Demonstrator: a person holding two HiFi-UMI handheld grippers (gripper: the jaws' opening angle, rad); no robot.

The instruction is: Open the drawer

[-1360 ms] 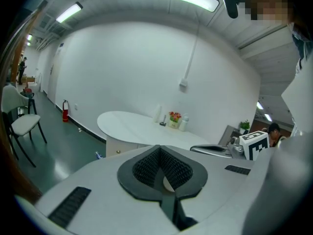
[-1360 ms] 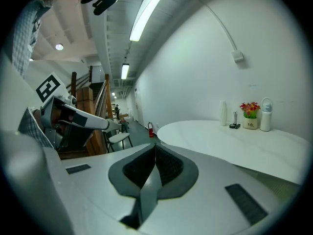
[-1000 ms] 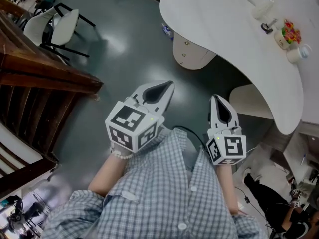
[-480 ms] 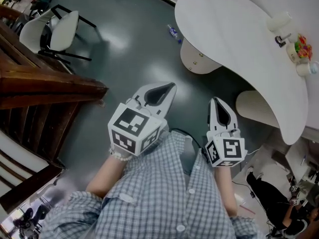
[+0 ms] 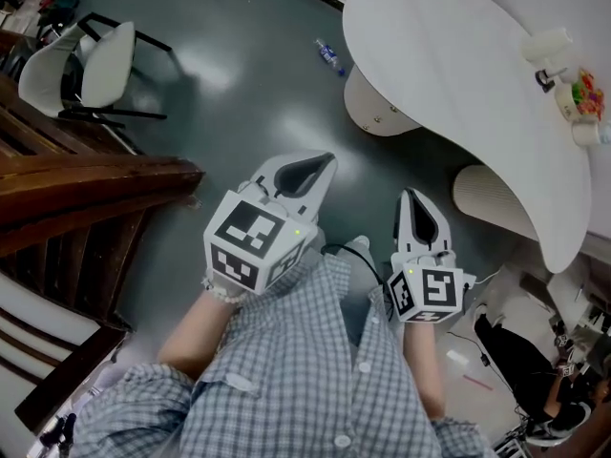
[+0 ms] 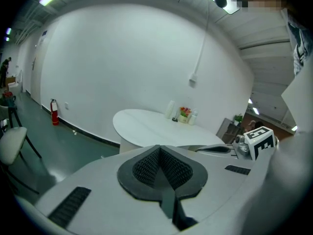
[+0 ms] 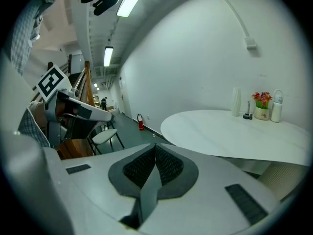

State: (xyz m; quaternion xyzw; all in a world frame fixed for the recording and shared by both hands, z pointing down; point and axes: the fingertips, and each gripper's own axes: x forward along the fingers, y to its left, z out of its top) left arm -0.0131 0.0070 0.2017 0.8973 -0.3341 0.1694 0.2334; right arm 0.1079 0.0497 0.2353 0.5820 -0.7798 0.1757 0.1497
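Observation:
A rounded white drawer unit [image 5: 370, 103] with small knobs on its front stands under the white curved table [image 5: 449, 74], at some distance ahead of both grippers. My left gripper [image 5: 320, 163] is held in the air above the floor, shut with nothing in it. My right gripper [image 5: 416, 198] hangs beside it, also shut and empty. In the left gripper view the jaws [image 6: 159, 148] are pressed together, with the table [image 6: 156, 126] ahead. In the right gripper view the jaws [image 7: 155, 148] meet too, facing the table [image 7: 230, 131].
A white chair [image 5: 91, 70] stands at the far left beside a dark wooden stair rail [image 5: 86, 184]. A ribbed white pedestal [image 5: 492, 198] sits under the table's near end. A flower pot [image 5: 584, 92] and bottles rest on the table. A small bottle [image 5: 328, 56] lies on the floor.
The head view has drifted, so the table and drawer unit sit further right and higher. Both grippers keep their pose, shut and side by side.

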